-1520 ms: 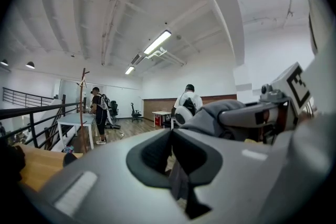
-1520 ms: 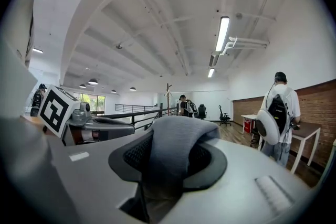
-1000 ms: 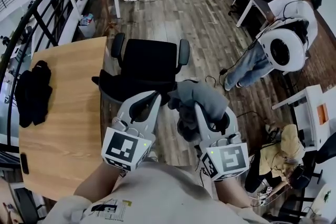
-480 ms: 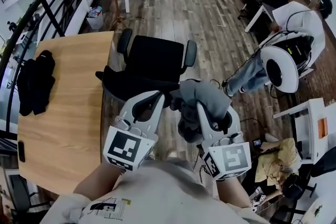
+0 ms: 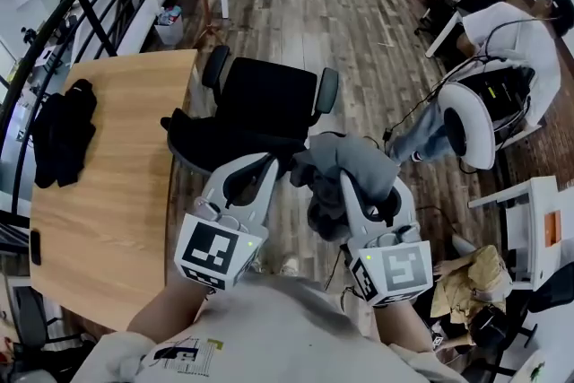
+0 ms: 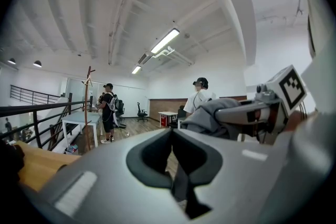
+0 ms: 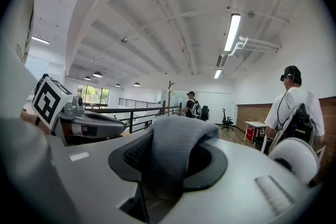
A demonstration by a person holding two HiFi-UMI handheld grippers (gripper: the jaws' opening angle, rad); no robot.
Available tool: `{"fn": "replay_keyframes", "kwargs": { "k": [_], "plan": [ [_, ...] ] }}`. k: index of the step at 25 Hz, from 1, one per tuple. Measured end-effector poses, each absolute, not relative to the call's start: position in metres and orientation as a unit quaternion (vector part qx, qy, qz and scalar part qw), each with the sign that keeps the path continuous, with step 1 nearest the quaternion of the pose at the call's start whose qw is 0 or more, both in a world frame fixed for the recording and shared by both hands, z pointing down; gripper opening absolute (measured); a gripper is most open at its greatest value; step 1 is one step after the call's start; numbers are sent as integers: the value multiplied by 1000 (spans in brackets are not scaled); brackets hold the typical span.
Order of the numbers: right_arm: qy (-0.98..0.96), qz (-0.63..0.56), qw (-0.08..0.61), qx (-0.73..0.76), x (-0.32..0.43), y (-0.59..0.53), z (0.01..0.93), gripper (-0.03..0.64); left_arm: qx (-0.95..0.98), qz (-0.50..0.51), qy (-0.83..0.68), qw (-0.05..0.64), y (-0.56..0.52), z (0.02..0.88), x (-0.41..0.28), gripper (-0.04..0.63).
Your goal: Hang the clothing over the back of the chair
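1. Garment (image 5: 345, 159), grey and bunched, is held up in the air on the near side of the black office chair (image 5: 265, 99). It hangs just beside the chair's back without lying over it.
2. The right gripper (image 5: 368, 188) grasps the garment. In the right gripper view a thick fold (image 7: 176, 149) bulges up between the jaws and spills over their tips, with the pads pressing on it from both sides.
3. The left gripper (image 5: 269, 161) is held level beside the right one, its tips at the garment's left edge. In the left gripper view its jaws (image 6: 171, 131) are drawn together, with a thin strip of the same grey cloth pinched in the slit between them.
4. The chair stands with its seat and both armrests facing away from the person, next to a wooden table (image 5: 117, 184).
5. A dark heap of clothes (image 5: 63, 134) lies at the table's far left edge, well apart from the grippers.
6. A person in a white shirt (image 5: 502, 31) stands to the right on the plank floor.
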State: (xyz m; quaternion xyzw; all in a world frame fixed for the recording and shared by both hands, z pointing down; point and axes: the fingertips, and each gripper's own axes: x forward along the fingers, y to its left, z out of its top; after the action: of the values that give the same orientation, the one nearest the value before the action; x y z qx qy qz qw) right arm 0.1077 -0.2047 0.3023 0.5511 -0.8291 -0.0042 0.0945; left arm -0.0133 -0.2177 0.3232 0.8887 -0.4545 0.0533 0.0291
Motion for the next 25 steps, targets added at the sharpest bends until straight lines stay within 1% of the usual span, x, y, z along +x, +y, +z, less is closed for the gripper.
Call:
{"fn": "replay_keyframes", "kwargs": {
  "k": [5,13,20,25],
  "plan": [
    [-813,-26,90,575,134,-218,291,152,889,52,-454,18,-225,314,1,3],
    [-801,-103,86,583,156,-269,253,153,887,44,-459,2,-251,296,12,3],
    [-806,-139,54,573,144,-318,219,153,872,50,-487,2,-278,291,-8,3],
    [-832,-110,50,542,112,-351,246,153,862,62,-503,16,-289,304,-27,3]
  ]
}}
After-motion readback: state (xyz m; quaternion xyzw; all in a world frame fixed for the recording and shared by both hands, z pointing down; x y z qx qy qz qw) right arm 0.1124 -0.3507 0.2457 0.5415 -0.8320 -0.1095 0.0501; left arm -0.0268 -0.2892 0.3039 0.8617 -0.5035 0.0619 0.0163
